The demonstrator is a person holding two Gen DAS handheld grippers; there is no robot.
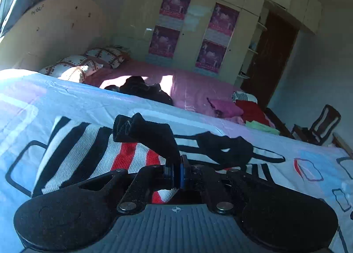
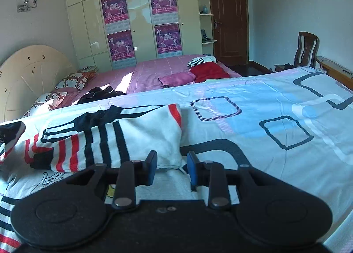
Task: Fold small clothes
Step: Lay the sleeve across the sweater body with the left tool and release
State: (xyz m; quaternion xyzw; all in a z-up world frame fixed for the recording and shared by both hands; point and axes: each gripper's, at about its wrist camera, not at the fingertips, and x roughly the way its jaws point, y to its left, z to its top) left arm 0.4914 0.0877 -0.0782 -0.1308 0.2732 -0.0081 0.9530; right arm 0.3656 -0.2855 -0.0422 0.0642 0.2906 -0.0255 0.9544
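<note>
Left tool (image 1: 176,172): clamped tight on a black fabric piece (image 1: 150,136), a cuff or sleeve end by the look of it, lifted clear above the striped garment (image 1: 88,149).
Right tool (image 2: 172,169): jaws part open and nothing between them; it hangs just over the near white edge of the striped garment, no grip there.
Bed (image 2: 275,103): the pale cover with square outlines carries everything; right half bare, garment on the left half.
Striped garment: lies spread on the cover, black, white and red bands, partly doubled over, a black neckline or trim (image 1: 222,147) showing on top.
Step in hand: reads as a fold in progress, the left side carrying the black piece across the body.
Next move calls for: laying that piece flat on the stripes and letting go, while the right side pins or pinches the near hem so the cloth doesn't drag.
</note>
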